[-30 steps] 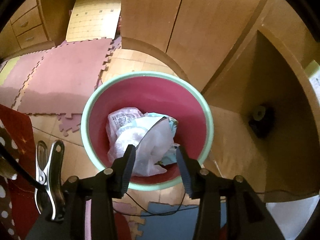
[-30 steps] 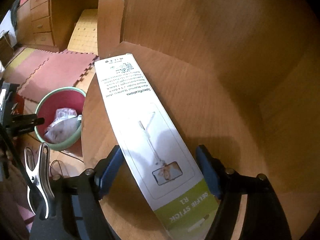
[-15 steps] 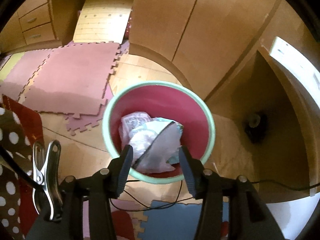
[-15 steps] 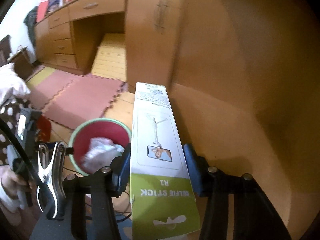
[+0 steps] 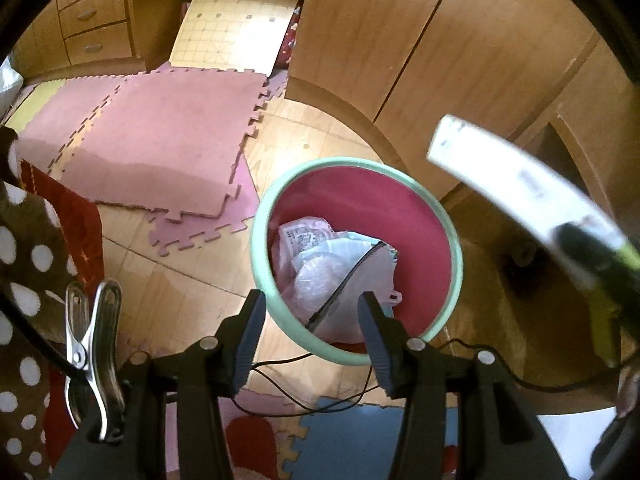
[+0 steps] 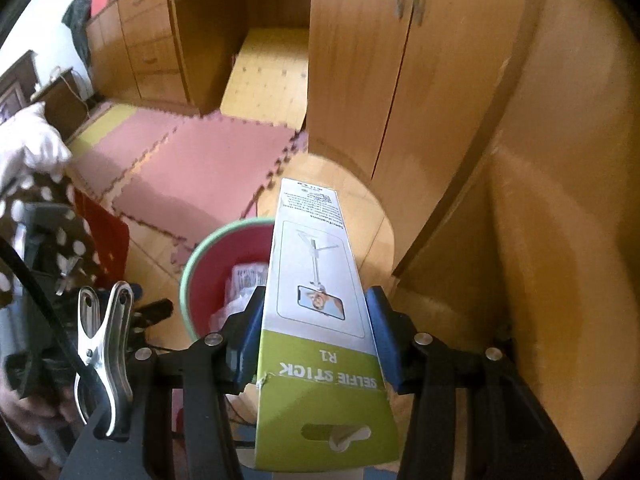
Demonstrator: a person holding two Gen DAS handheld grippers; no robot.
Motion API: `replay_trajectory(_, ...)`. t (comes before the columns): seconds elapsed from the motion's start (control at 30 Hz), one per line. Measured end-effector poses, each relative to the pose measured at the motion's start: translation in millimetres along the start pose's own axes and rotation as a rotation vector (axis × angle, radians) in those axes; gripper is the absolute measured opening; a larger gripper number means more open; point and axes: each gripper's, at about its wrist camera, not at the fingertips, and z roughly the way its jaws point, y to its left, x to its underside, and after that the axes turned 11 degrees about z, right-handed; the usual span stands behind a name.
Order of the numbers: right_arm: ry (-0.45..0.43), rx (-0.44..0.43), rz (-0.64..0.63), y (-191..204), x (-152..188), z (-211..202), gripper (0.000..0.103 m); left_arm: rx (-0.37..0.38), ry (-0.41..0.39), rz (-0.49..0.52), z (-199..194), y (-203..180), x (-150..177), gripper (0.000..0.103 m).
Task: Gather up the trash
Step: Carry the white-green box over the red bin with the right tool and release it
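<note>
R gripper (image 6: 316, 336) has just been closing and now clamps the long white-and-green cardboard selfie-stick box (image 6: 316, 288), lifted off the wooden counter where it lay a sec ago, its far end over the round pink bin with mint rim (image 5: 456, 248) (crumpled plastic inside). Drop comes next, prob. L gripper (image 5: 310, 330) half open, empty, bin now further right in its view.

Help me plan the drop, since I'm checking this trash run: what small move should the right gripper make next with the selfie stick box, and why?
Probably carry the selfie stick box a little further over the bin before letting go. The right gripper is shut on it, and only its far end overlaps the rim. The bin already holds plastic wrappers, with room left.
</note>
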Motion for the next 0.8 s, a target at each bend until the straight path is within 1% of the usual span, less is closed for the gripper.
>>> replay_trajectory(0.1,0.051,0.022,-0.008,7.6,3.8,30.5,0.05,-0.002,0.006,-0.007,0.5,5.3,0.8,0.05)
replay_trajectory(0.27,0.121,0.022,0.047,2.2,11.0,75.4,0.05,-0.003,0.007,-0.013,0.9,9.8,0.4,0.05)
replay_trajectory(0.57,0.201,0.057,0.104,5.3,10.8,151.2,0.05,0.001,0.011,-0.021,2.2,11.5,-0.4,0.05)
replay_trajectory(0.67,0.203,0.067,0.102,12.8,10.9,173.0,0.05,-0.003,0.013,-0.018,4.3,12.1,-0.8,0.05)
replay_trajectory(0.8,0.233,0.065,0.1,25.1,17.0,201.0,0.05,-0.001,0.018,-0.023,7.0,13.1,-1.8,0.05)
